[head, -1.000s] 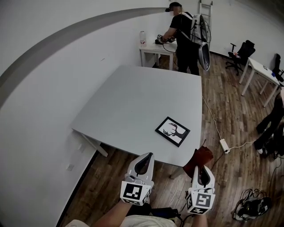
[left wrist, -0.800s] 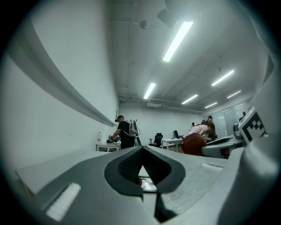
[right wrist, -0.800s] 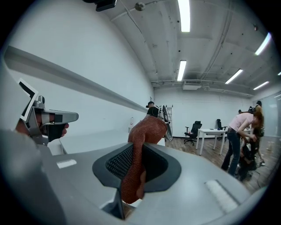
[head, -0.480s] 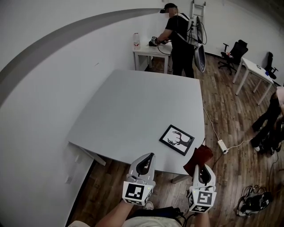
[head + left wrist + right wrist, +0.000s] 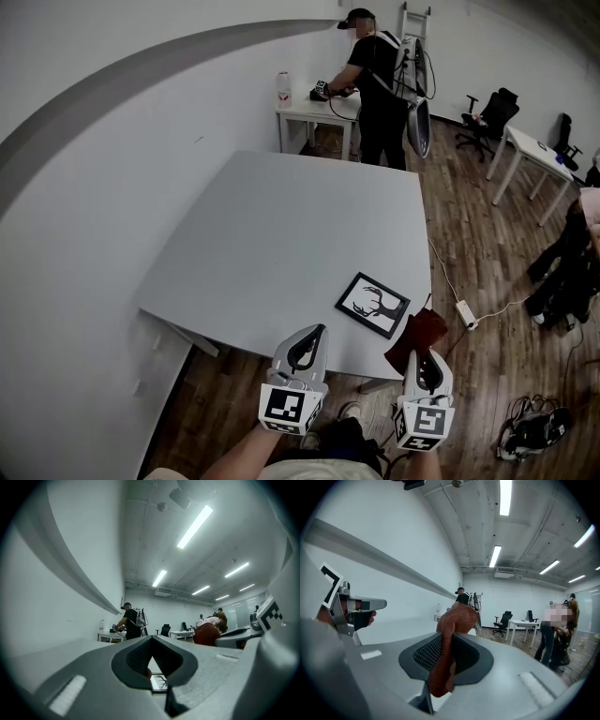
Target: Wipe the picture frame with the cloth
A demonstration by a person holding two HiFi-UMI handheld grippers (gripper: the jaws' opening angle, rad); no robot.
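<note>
The left gripper (image 5: pixel 312 330) is hovering off the near edge of the pale grey worktop (image 5: pixel 281 225), its jaws pressed together on nothing. Its cube (image 5: pixel 285 406) is showing a black-and-white square marker. In the left gripper view the gripper (image 5: pixel 151 639) is pointing at the picture frame (image 5: pixel 159 682).

The picture frame (image 5: pixel 372 305) is lying flat near the worktop's near right corner. It is a thin black rectangle around a white sheet with a black antlered-deer silhouette. It is lying askew, its long axis slanting from far left to near right.

Just right of it, the dark red cloth (image 5: pixel 419 330), nubbly like terry, is standing bunched above the right gripper (image 5: pixel 419 354). That gripper is pinching the cloth's (image 5: pixel 457 618) lower part between its ribbed black pads (image 5: pixel 427 654).
</note>
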